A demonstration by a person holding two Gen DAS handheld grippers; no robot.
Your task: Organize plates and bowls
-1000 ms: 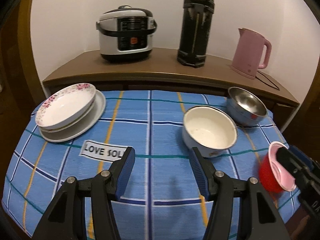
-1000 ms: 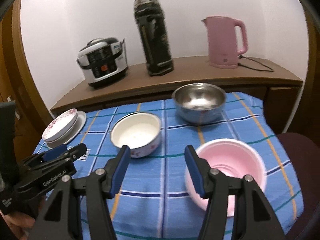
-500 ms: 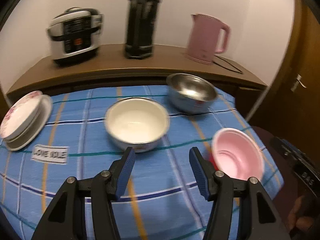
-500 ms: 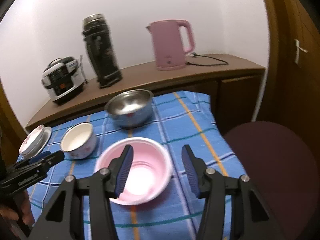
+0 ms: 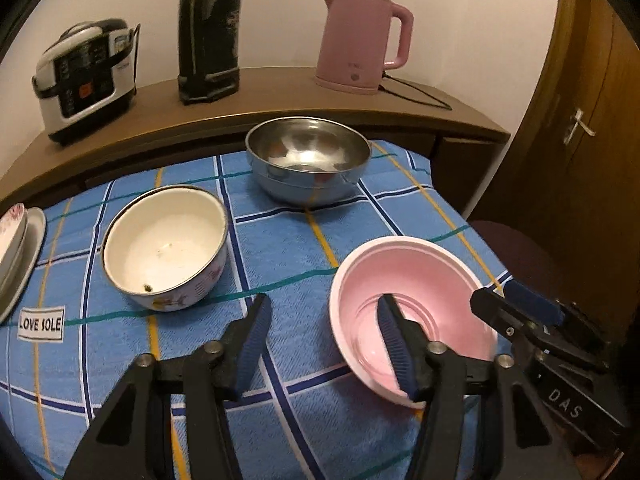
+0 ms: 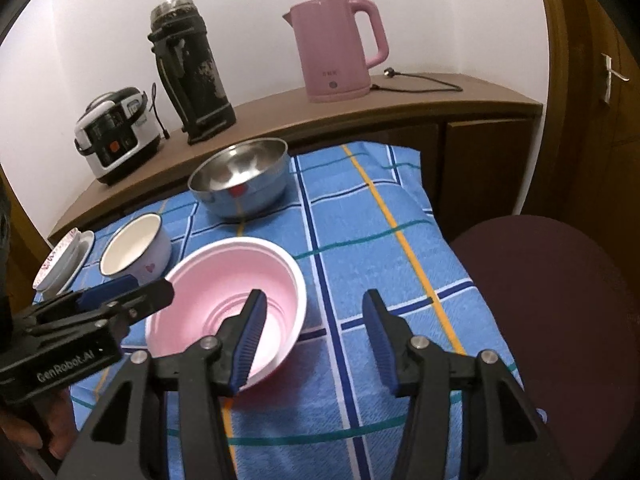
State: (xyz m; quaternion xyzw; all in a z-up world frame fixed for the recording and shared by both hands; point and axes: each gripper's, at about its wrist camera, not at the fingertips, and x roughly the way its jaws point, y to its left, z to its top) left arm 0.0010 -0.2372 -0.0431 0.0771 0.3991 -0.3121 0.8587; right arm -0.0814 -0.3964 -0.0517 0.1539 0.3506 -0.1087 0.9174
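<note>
A pink plastic bowl (image 5: 416,292) (image 6: 240,280) stands near the front right of the blue checked table. My left gripper (image 5: 324,344) straddles the bowl's left wall, right finger inside. Its jaws are closing, and the outer pad is still apart from the wall. My right gripper (image 6: 314,332) straddles the bowl's right wall, left finger inside, and is open with a wide gap on the outer side. A white enamel bowl (image 5: 164,240) (image 6: 136,248) sits left of it and a steel bowl (image 5: 308,160) (image 6: 240,180) behind. Stacked floral plates (image 5: 16,248) (image 6: 60,264) lie at the far left.
Behind the table a wooden shelf (image 5: 280,92) carries a rice cooker (image 5: 84,76), a black thermos (image 5: 208,32) and a pink kettle (image 5: 360,40) with its cord. A dark red chair seat (image 6: 560,300) is close to the table's right edge. A wooden door (image 5: 580,128) is at the right.
Both grippers swung right and closed in on the pink bowl, which now has one finger of each inside it. Both pairs of jaws stand narrower than before.
</note>
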